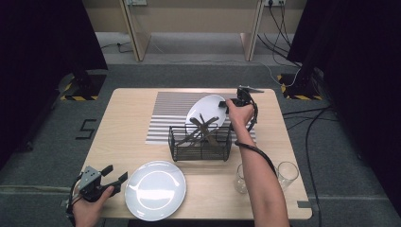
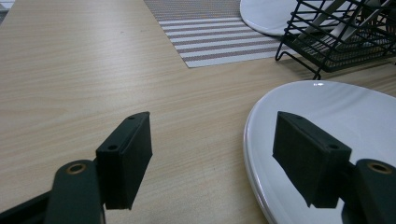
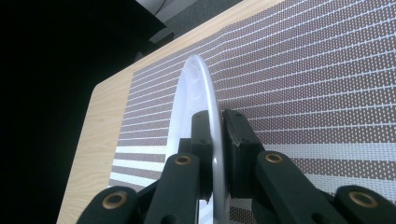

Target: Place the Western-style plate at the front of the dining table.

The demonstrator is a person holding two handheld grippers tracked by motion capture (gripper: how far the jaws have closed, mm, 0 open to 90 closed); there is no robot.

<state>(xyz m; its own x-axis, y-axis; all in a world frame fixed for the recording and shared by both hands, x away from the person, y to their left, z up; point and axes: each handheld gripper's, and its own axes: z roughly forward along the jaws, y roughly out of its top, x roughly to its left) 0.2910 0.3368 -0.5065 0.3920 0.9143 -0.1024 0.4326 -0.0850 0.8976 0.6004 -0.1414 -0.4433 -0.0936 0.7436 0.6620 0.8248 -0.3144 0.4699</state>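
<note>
1. The round white ceramic plate (image 1: 204, 108) is clamped by its rim between the jaws of the right gripper (image 1: 231, 105), tilted up on edge over the grey-and-white striped placemat (image 1: 165, 113) toward the far edge of the table, just behind the black wire basket (image 1: 200, 142). The pads bite only a narrow strip of glazed rim (image 3: 215, 140), so I would judge the plate could swivel or slide out and crack against the light wooden table (image 1: 127, 127).

2. The plate's lower edge looks very near the brown utensils (image 1: 202, 128) poking out of the basket. Swinging it toward the near edge could knock those handles or catch the wire rim, and that would twist the plate in the grip.

3. The forearm (image 1: 257, 179) crosses between two clear drinking glasses (image 1: 287, 175) by the near right corner. Pulling the elbow back carelessly could tip one.

4. A second round white plate (image 1: 155, 190) lies flat at the near edge. The left gripper (image 1: 112, 177) rests beside it with its jaws wide apart and nothing between them, one pad (image 2: 308, 158) hanging over the rim. A nudge could push that plate off the near edge.

5. Setting the held plate down hard on the other could chip both.
</note>
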